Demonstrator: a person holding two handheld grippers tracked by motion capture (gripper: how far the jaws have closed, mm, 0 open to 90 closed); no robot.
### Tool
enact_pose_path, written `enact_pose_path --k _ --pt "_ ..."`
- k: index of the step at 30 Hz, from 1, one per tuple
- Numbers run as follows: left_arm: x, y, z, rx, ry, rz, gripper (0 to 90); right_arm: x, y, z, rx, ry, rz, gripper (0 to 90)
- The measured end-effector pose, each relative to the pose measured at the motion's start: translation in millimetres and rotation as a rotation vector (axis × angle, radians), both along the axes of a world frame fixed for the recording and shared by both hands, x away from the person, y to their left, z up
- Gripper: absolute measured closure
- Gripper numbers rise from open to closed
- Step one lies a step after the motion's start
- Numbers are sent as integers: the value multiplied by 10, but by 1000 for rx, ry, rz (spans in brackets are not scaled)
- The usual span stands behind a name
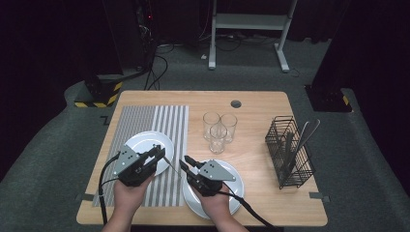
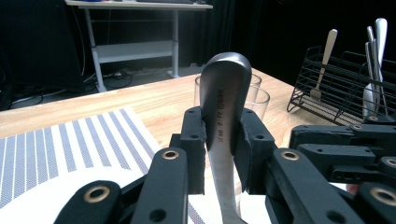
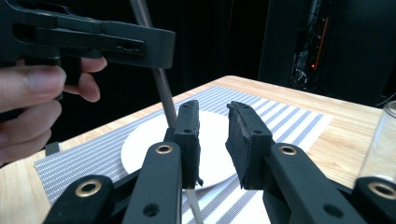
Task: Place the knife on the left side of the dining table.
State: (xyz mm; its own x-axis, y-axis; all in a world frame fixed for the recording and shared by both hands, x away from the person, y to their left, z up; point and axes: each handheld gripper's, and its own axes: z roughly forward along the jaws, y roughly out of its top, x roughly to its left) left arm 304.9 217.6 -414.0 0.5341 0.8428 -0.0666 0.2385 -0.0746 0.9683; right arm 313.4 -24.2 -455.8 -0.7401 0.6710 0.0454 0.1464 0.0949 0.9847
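Pinching a utensil (image 2: 223,100) handle, the left tool (image 2: 223,140) is clamped; the right tool (image 3: 212,135) is held spread beside it, above the plate (image 3: 212,140).

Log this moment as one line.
left claw: shut on utensil handle | right claw: open, beside it | plates: bare

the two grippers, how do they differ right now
The left gripper is shut on a metal utensil handle, while the right gripper is open and holds nothing. The left gripper hovers over the white plate on the striped placemat, the right gripper over the plate on bare wood. Both are black, hand-held, and point toward each other.
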Motion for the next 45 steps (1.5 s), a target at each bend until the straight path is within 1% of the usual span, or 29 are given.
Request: enact_pose_path --k 9,13,16,19,20,25,29,36,45 --pt "-68 99 -37 -19 15 19 749 -38 -107 -39 -10 1 -21 735" --pt "-114 166 -73 -28 18 37 747 -46 -150 -47 -9 3 -31 735" --pt "-157 230 -115 -46 25 54 747 -57 -177 -44 -11 -2 -34 735" --pt "-195 297 -154 -57 35 69 752 -73 -193 -39 -11 -7 -37 734" --pt "-208 317 -167 -54 37 77 763 -74 -198 -38 -12 -11 -37 734" --pt "-233 417 -228 -83 55 88 771 -77 -210 -35 -11 -7 -43 734" --pt "-235 454 -247 -82 63 93 765 -75 -218 -34 -12 -7 -45 734" --pt "-242 467 -255 -68 61 99 754 -68 -251 -60 -13 -2 -55 734" --pt "-249 532 -299 -69 63 97 740 -55 -370 -57 -15 -5 -84 723"
